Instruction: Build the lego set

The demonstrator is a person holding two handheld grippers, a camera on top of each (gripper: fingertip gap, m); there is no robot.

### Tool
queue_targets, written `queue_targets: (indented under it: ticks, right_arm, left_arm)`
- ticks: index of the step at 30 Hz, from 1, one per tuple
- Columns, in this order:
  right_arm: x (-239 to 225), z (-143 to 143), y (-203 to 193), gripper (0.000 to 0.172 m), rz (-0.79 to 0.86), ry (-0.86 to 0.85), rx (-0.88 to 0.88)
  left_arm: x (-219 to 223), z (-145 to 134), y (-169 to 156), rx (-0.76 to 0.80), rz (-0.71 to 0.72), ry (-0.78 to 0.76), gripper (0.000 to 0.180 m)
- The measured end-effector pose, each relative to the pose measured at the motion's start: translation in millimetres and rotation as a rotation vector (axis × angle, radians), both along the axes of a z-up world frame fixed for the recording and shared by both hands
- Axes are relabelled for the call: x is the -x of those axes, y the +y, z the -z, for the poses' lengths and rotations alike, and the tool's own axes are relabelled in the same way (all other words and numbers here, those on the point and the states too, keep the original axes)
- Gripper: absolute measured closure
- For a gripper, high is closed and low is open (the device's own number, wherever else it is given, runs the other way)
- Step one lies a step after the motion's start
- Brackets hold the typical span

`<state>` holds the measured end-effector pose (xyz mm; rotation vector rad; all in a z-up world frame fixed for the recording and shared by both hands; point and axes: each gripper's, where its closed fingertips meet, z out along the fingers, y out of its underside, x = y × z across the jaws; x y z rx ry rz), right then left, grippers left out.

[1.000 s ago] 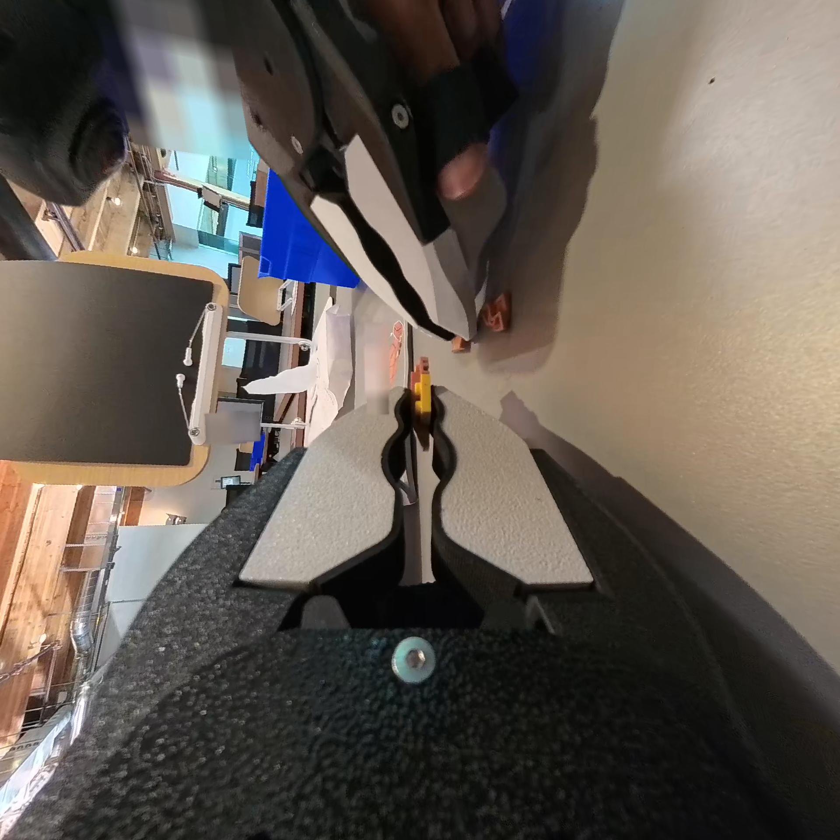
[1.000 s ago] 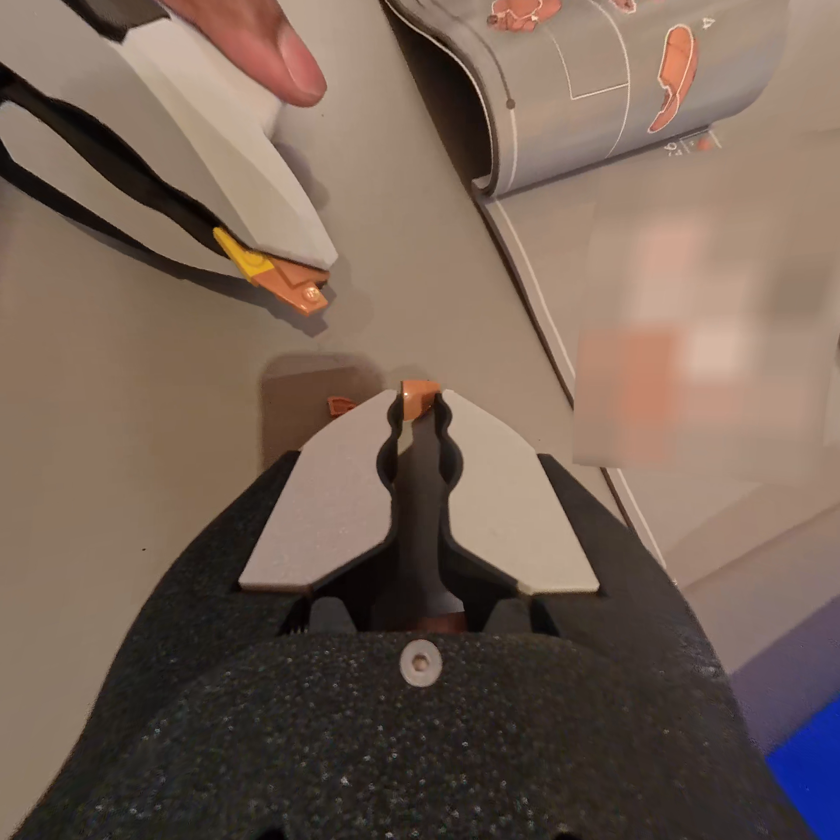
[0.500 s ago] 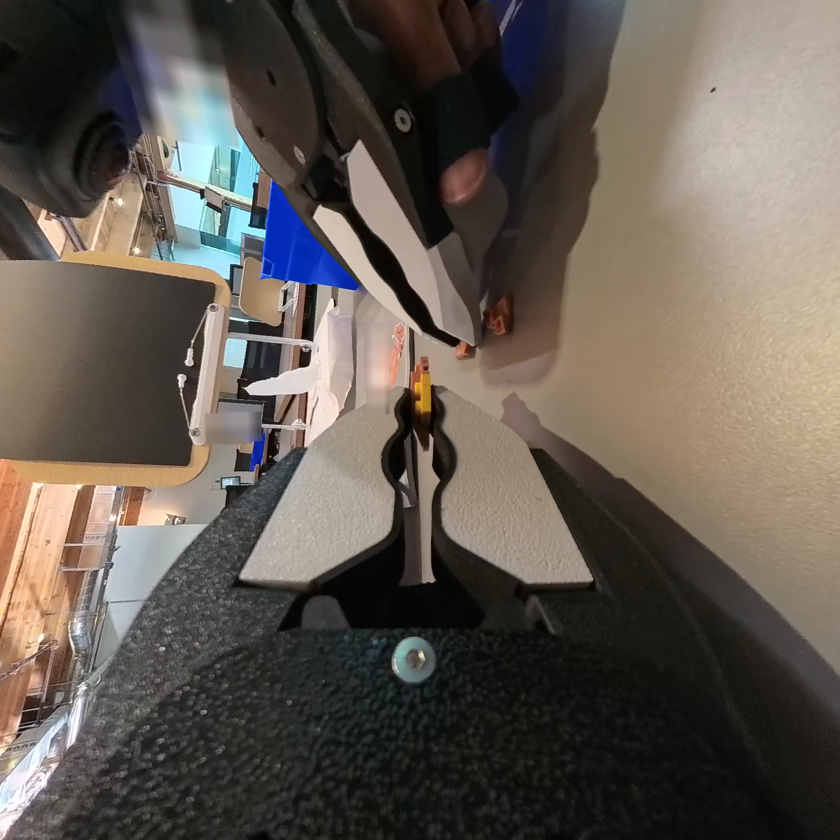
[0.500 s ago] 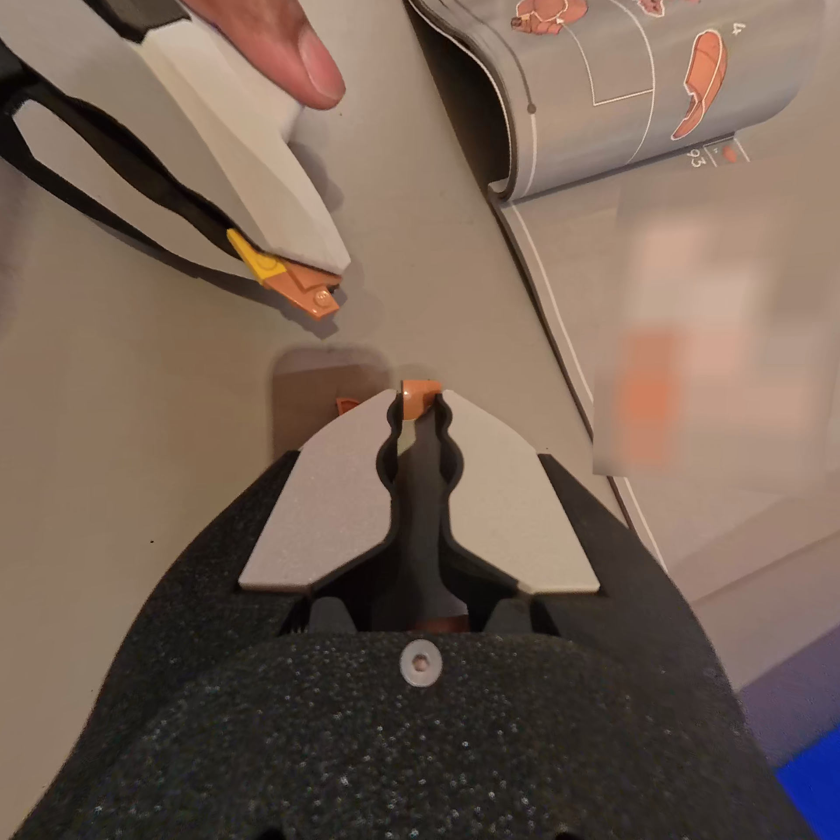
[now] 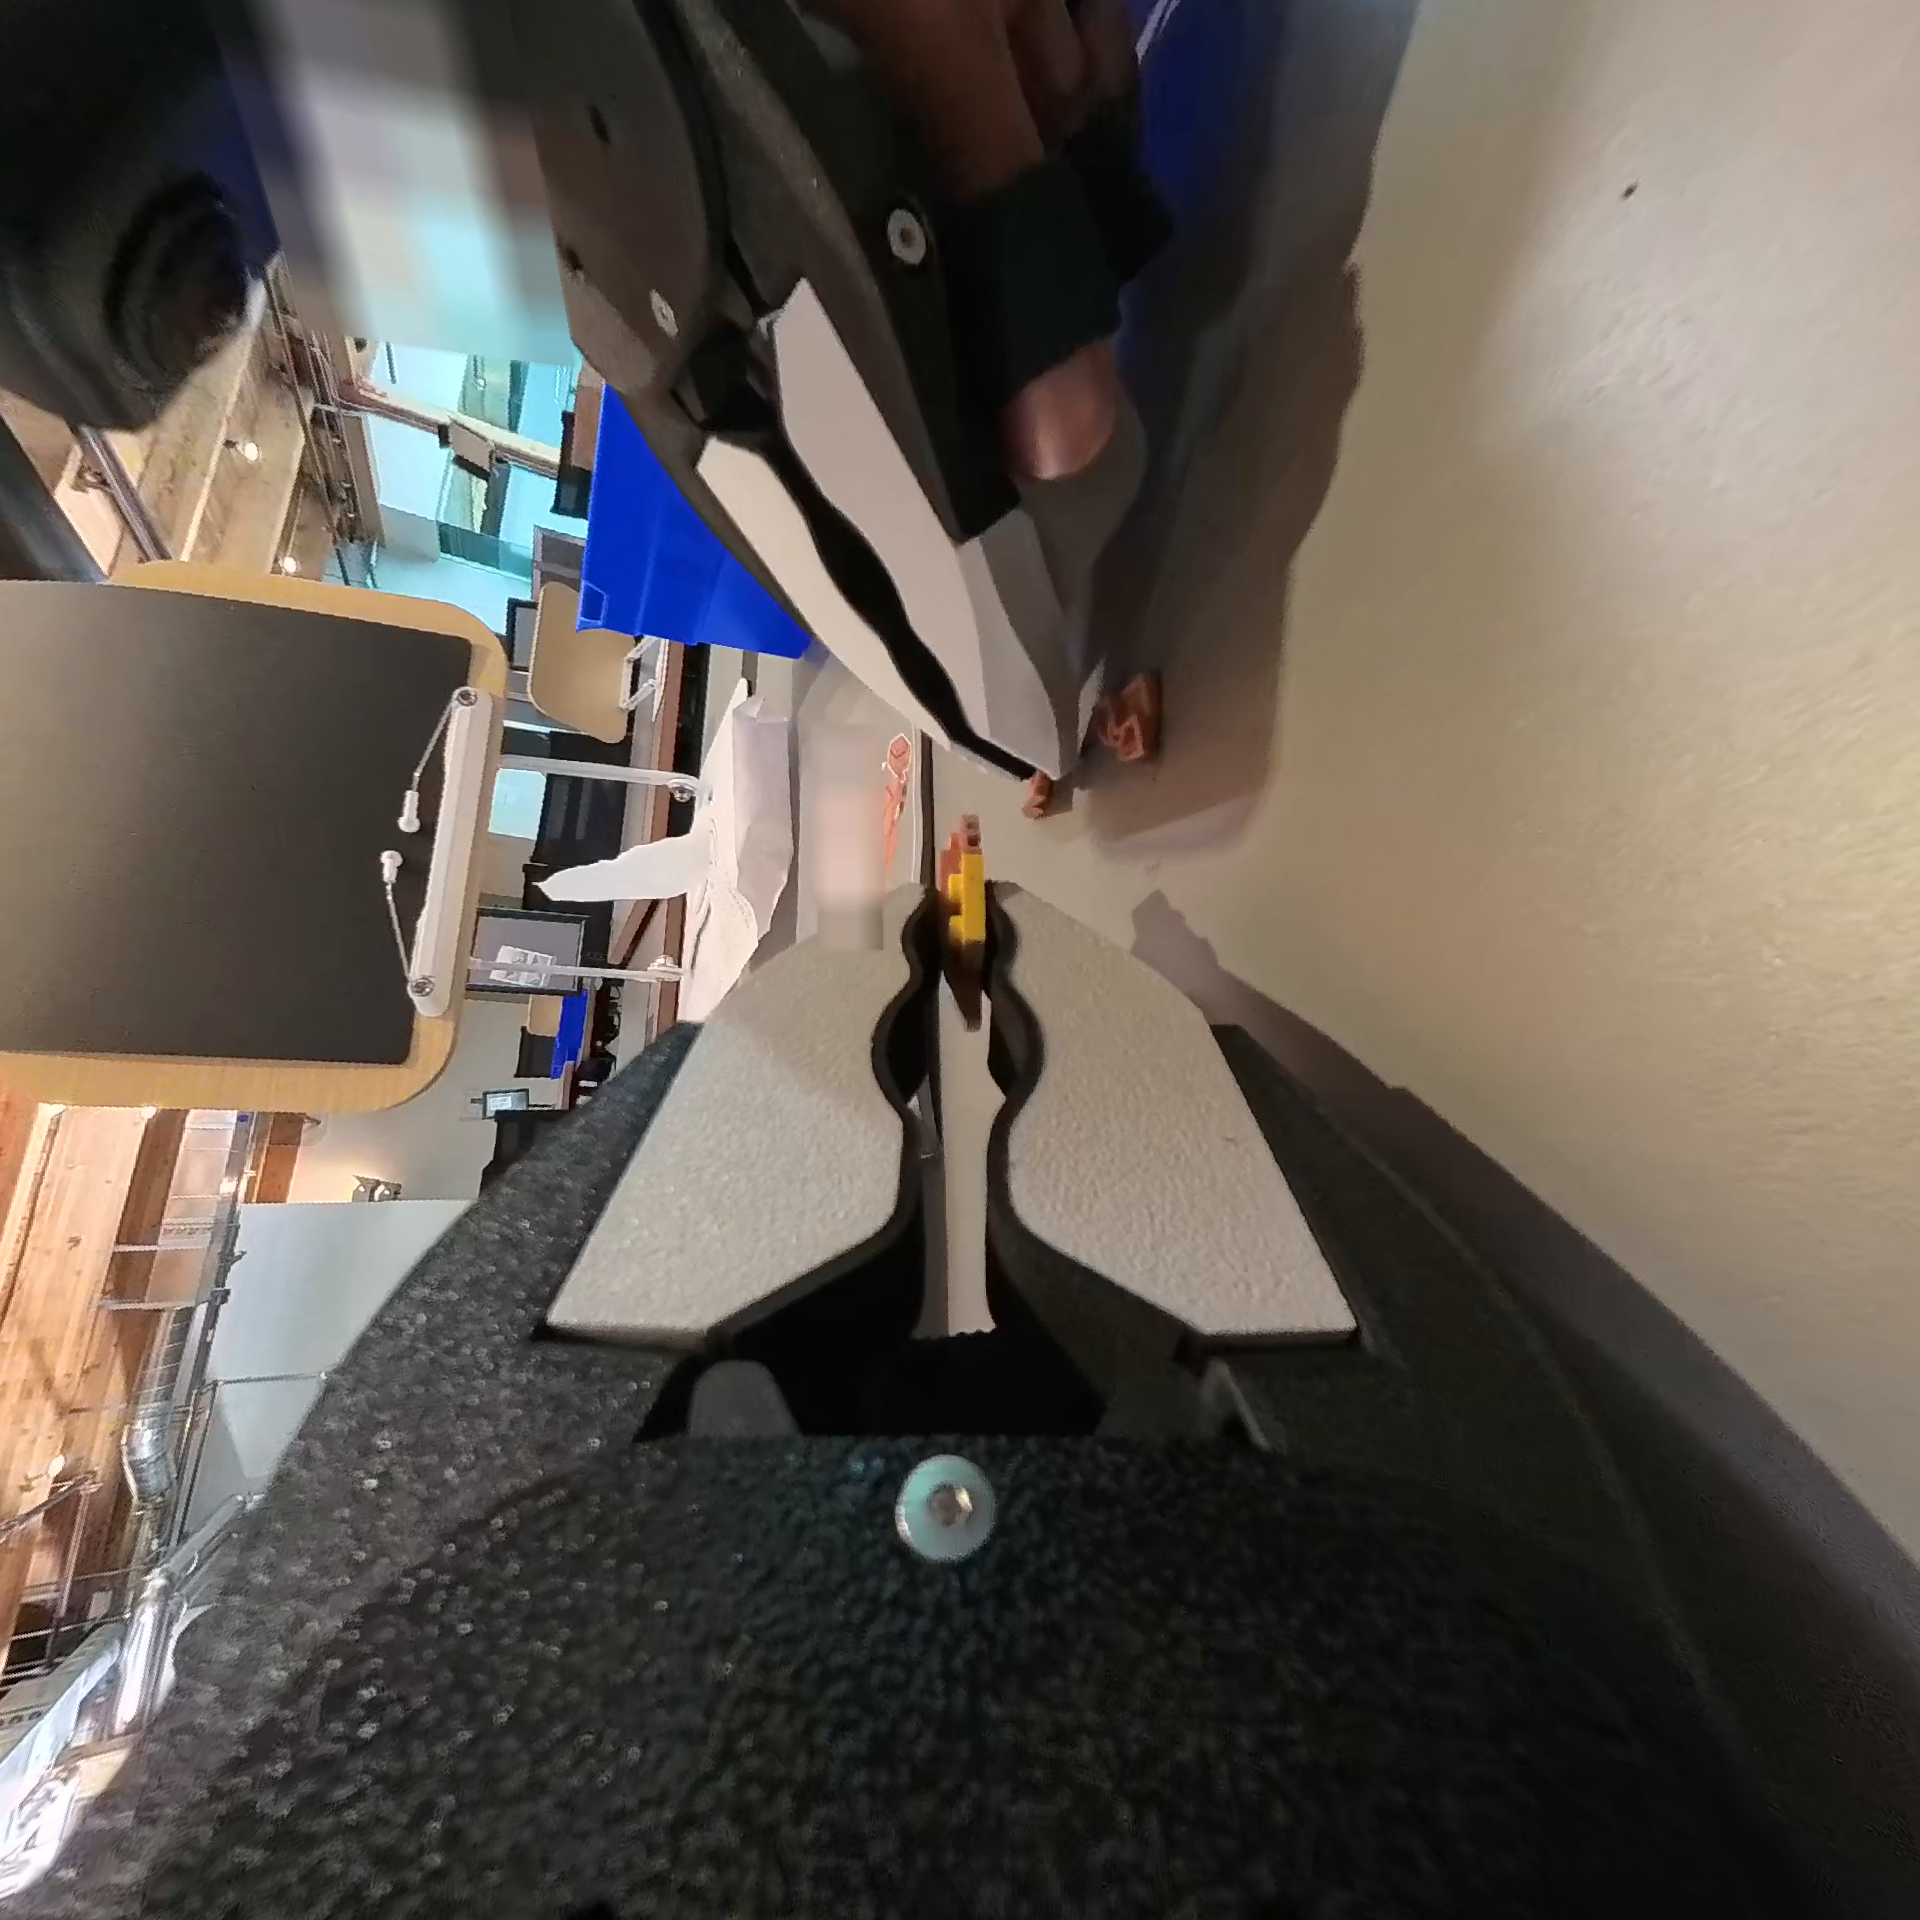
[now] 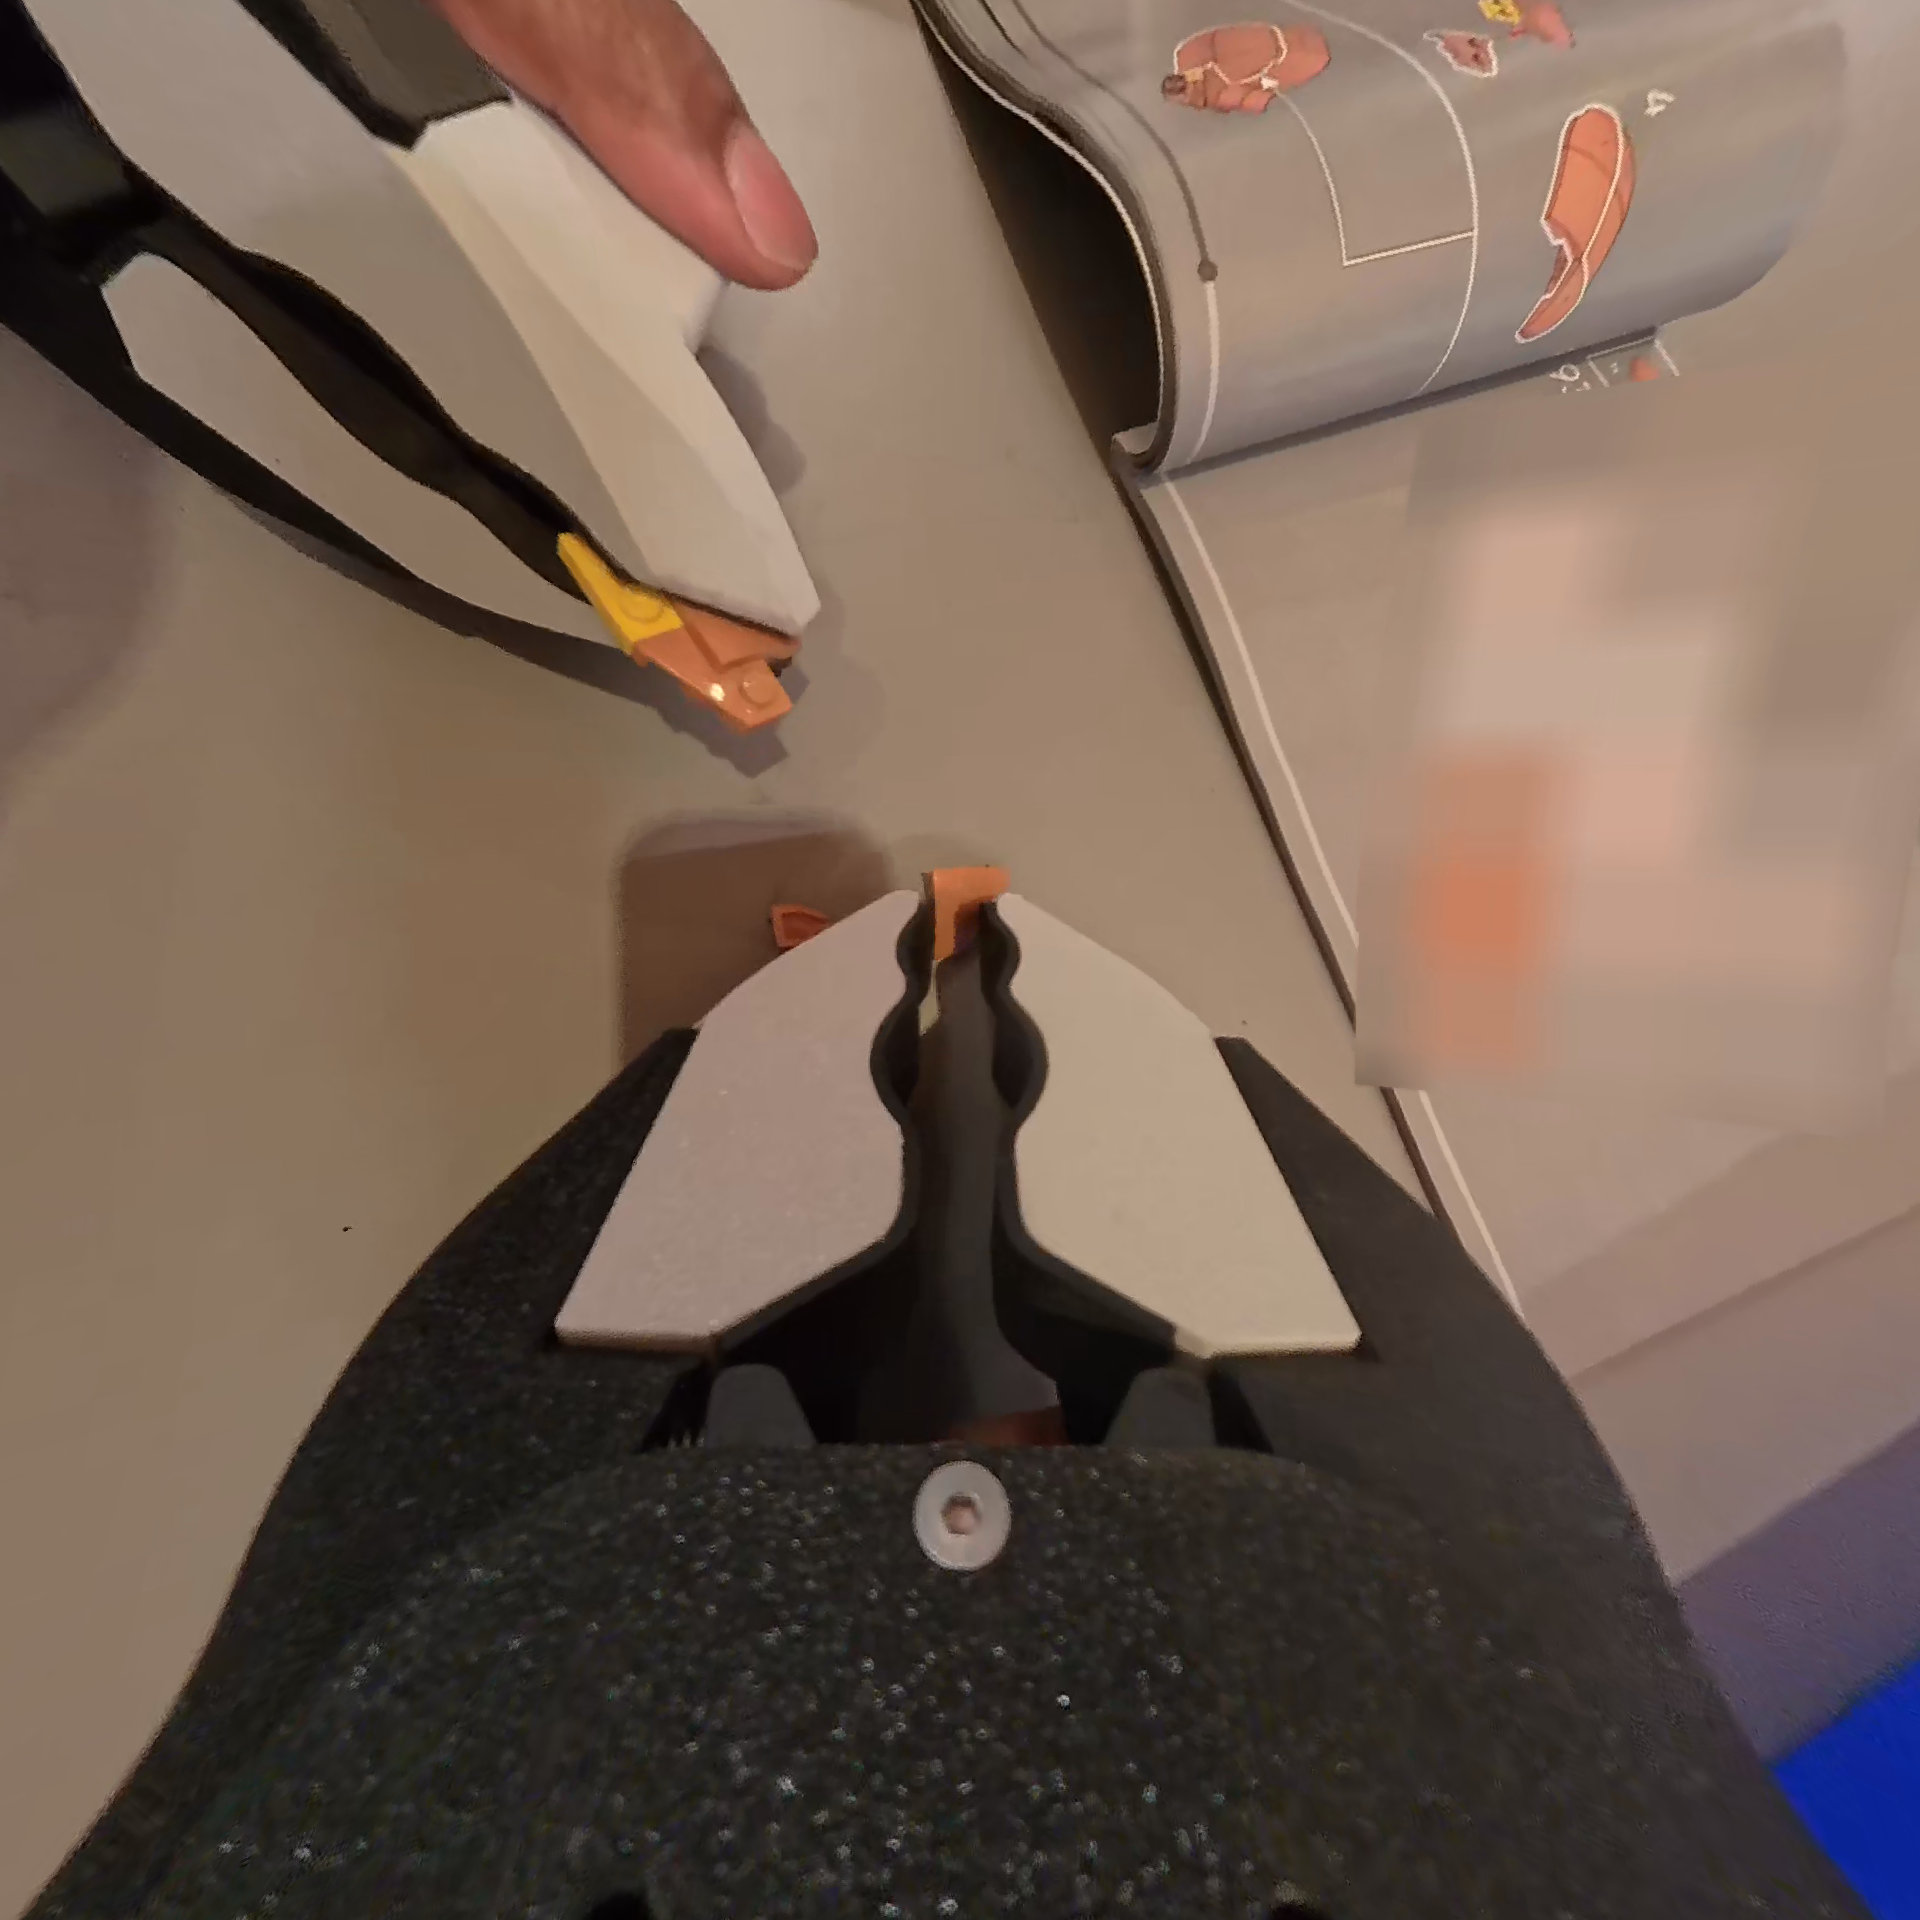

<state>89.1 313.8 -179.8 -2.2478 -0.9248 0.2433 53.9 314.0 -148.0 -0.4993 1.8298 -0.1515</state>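
Spreading wide, a grey table [image 6: 312,1039] fronts a timbered room, an open booklet [image 6: 1455,208] at 1 o'clock. Left gripper [image 5: 961,914] pinches a yellow-and-orange brick piece [image 6: 675,644], long axis toward 4 o'clock. Right gripper [image 6: 961,914] clamps a small orange piece [image 6: 961,894], probably upright.

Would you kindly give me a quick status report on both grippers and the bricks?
Left gripper shut on yellow-and-orange brick assembly. Right gripper shut on small orange brick. Loose orange piece on table, instruction booklet beyond.
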Motion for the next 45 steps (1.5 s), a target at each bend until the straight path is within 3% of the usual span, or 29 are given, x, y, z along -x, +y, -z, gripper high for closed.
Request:
queue_targets:
  ticks: [34,45]
  right_arm:
    - [17,-30,-8,0.17,-0.059,0.128,-0.091]
    - [31,-31,-13,0.17,-0.107,0.09,-0.138]
  left_arm:
    - [-1,7,0,0.011,0.005,0.028,0.174]
    - [-3,7,-7,-0.043,0.029,0.025,0.174]
